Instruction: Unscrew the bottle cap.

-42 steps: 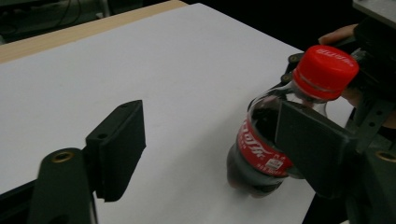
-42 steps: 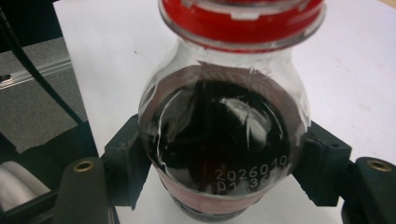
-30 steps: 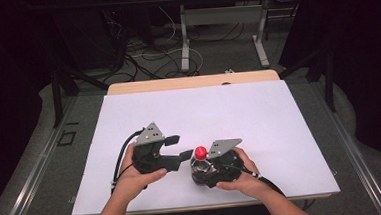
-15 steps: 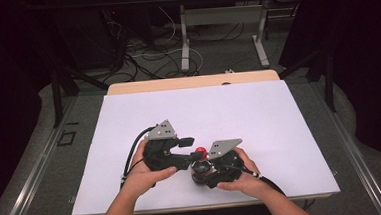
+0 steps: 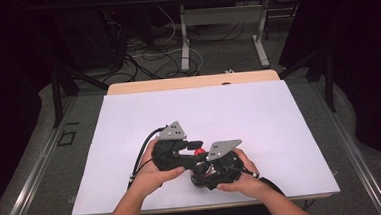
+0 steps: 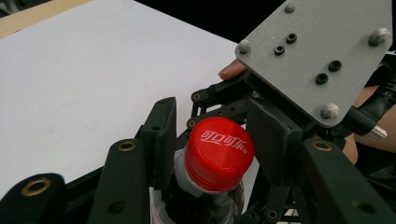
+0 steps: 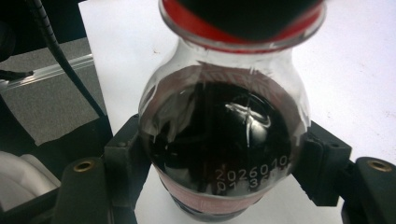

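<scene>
Bottle [image 7: 224, 135] of dark cola, clear plastic, stands on the white table [image 5: 259, 113] toward its near edge, a little left of centre, between the two grippers. Red cap [image 6: 218, 154] on top, white lettering across it; in the high view the cap [image 5: 198, 151] shows as a red dot between the black bodies.

Right gripper [image 7: 224, 175]: fingers pinch the bottle's shoulder from 3 and 9 o'clock in the right gripper view, pads pressed against the plastic just above the red label band. White date print shows on the bulge between them.

Left gripper [image 6: 217, 140]: comes at the cap from the left of the table. Jaws have just been closing, cap between them. In the left gripper view one pad stands at 9 o'clock of the cap and seems to touch its side; the other, at 3 o'clock, sits just beside it. Cannot tell whether both press.

Grey three-cornered plate of the right gripper at 1 o'clock of the cap in that view, a fingertip at its edge.

Hands wrap both gripper bodies, forearms enter at 6 o'clock. Floor with cables beyond the table at 12 o'clock.
</scene>
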`<state>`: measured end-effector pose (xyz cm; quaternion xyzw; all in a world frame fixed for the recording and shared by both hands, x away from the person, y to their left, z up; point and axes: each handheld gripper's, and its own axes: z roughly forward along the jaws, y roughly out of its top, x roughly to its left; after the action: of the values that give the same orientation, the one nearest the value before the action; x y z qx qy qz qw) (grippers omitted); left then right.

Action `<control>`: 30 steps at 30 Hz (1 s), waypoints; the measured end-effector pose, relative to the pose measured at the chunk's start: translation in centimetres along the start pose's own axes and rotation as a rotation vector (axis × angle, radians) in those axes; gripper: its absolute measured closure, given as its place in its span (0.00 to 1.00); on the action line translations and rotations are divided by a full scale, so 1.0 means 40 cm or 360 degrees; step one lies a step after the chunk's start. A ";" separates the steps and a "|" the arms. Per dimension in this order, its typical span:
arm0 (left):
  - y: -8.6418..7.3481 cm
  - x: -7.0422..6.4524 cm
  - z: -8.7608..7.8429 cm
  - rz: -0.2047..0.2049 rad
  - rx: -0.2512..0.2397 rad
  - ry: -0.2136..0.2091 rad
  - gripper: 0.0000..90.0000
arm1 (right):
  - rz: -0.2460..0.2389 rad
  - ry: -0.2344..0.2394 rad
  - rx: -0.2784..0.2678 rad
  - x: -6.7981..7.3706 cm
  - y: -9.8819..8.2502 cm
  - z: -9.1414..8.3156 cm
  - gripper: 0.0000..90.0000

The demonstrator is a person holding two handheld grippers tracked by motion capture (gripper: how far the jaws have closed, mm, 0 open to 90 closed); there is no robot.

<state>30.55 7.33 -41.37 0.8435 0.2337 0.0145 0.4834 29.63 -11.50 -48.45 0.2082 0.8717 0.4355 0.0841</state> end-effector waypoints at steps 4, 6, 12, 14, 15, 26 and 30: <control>0.000 -0.005 0.001 0.0025 0.0010 -0.0007 0.66 | 0.0002 0.0010 0.0000 0.001 -0.001 0.000 0.33; -0.001 -0.005 0.002 0.0048 -0.0001 0.0012 0.67 | -0.0006 0.0012 0.0008 0.001 -0.001 0.001 0.33; -0.003 -0.021 -0.001 0.0001 -0.0002 0.0095 0.67 | 0.0006 0.0007 0.0001 0.004 0.000 0.003 0.33; -0.003 -0.024 0.000 -0.0011 -0.0016 0.0109 0.68 | 0.0018 0.0011 -0.0007 0.004 0.001 0.002 0.33; -0.001 -0.030 0.001 -0.0035 -0.0034 0.0145 0.68 | 0.0023 0.0002 -0.0012 0.004 0.001 0.001 0.33; 0.008 -0.073 0.019 -0.0150 -0.0077 0.0441 0.68 | 0.0121 -0.0131 -0.0023 0.012 0.006 -0.002 0.33; 0.011 -0.087 0.027 -0.0280 -0.0114 0.0579 0.68 | 0.0118 -0.0223 -0.0011 0.019 0.008 -0.002 0.33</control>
<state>27.89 4.85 -40.88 0.7856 0.3893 0.1327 0.4623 29.02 -11.06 -48.10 0.2701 0.8539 0.4256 0.1294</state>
